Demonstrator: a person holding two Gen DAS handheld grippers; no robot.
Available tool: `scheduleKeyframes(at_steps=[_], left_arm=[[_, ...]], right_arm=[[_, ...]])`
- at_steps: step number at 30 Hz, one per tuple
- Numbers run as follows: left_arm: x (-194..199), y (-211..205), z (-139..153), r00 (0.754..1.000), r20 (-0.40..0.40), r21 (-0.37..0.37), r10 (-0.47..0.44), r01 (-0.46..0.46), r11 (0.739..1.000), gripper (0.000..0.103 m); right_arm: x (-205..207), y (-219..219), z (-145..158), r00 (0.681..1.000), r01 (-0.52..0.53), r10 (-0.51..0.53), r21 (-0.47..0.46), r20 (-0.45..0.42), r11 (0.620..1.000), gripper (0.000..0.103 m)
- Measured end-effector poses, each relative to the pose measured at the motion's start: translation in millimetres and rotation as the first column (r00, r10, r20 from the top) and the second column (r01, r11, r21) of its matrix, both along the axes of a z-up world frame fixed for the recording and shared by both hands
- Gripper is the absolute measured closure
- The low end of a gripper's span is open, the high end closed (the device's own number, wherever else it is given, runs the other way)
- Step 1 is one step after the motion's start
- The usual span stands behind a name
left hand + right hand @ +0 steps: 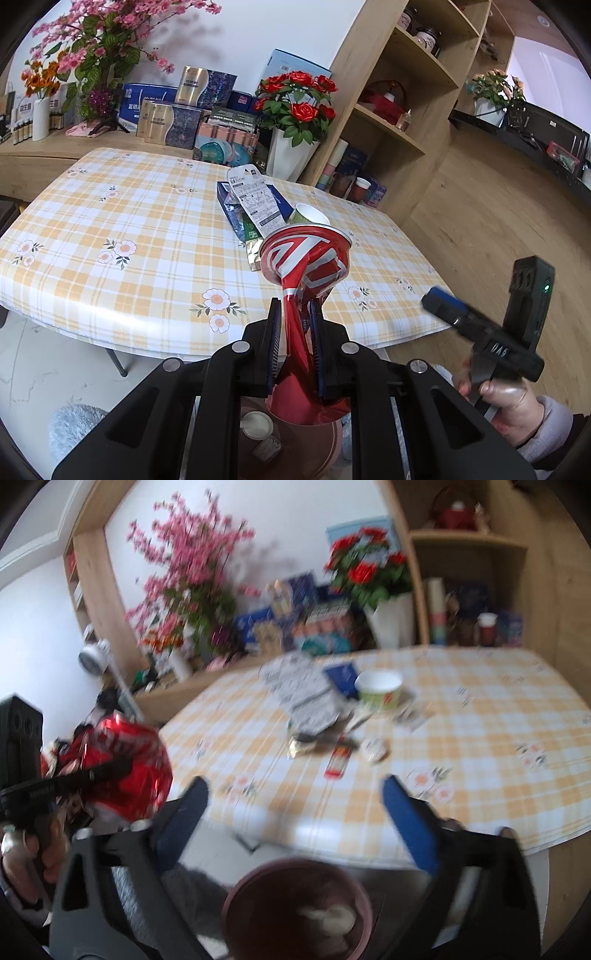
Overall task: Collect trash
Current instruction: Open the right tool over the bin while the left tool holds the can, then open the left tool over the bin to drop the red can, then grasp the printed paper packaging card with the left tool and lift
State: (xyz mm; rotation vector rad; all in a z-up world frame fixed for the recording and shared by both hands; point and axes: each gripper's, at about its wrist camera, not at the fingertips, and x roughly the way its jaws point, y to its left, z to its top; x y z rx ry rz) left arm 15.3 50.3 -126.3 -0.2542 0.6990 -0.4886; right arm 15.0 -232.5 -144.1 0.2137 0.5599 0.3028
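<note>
Red crushed can [301, 291] sits pinched at its waist between the two fingers of the left gripper [293, 317], jaws closed tight on it; the can's flared upper end sticks out past the fingertips and its lower end hangs below them, directly above the bin [325, 443]. The bin stands on the floor just beside the near edge of the table [110, 206], and pale scraps already lie inside it.

In the right wrist view, which is blurred, the right gripper [295, 790] has its blue fingers spread wide with nothing between them. It is above the bin [236, 893], facing the table [480, 709]. The can [136, 753] shows to its left, held off the table.

More trash remains on the checked cloth: a paper cup [378, 690], a printed wrapper [299, 690], a blue packet [341, 677] and small scraps [373, 749] near them.
</note>
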Motion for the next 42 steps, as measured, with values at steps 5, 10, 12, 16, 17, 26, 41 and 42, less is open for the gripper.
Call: scheduleKeyframes(at_steps=[5, 10, 12, 16, 17, 26, 41, 42], left_arm=[[-0.2, -6.3, -4.6, 1.000, -0.016, 0.008, -0.021, 0.021, 1.000, 0.088], [-0.9, -18.9, -13.6, 0.997, -0.040, 0.025, -0.069, 0.070, 0.997, 0.088], [-1.5, -24.4, -16.3, 0.995, -0.047, 0.030, -0.090, 0.092, 0.995, 0.088], [-0.9, -32.8, -19.8, 0.991, -0.058, 0.038, -0.121, 0.124, 0.992, 0.087], [-0.8, -34.5, -20.2, 0.990, -0.060, 0.039, -0.127, 0.130, 0.991, 0.087], [-0.1, -47.0, -28.3, 0.979, -0.084, 0.025, -0.186, 0.188, 0.982, 0.048], [16.1, -16.8, -41.2, 0.991, -0.134, 0.040, 0.008, -0.003, 0.999, 0.009], [18.4, -14.4, -42.7, 0.990, -0.143, 0.031, 0.009, -0.005, 0.999, 0.009]], right_arm=[[2.2, -12.6, 1.9, 0.996, 0.078, -0.077, -0.020, 0.037, 0.997, 0.006], [5.2, -19.8, -1.5, 0.995, 0.089, -0.088, -0.025, 0.038, 0.996, 0.006], [5.8, -20.2, -4.1, 0.996, 0.085, -0.084, -0.041, 0.034, 0.995, 0.006], [6.1, -20.8, -8.0, 0.997, 0.075, -0.075, -0.032, 0.025, 0.997, 0.006], [6.4, -21.0, -8.5, 0.997, 0.078, -0.078, -0.037, 0.024, 0.996, 0.006], [8.9, -29.3, -12.3, 0.994, 0.105, -0.104, -0.048, 0.022, 0.993, 0.006], [9.8, -28.3, -23.0, 0.994, 0.108, -0.108, -0.071, 0.013, 0.992, 0.006], [10.4, -28.2, -24.9, 0.994, 0.105, -0.105, -0.070, 0.010, 0.992, 0.006]])
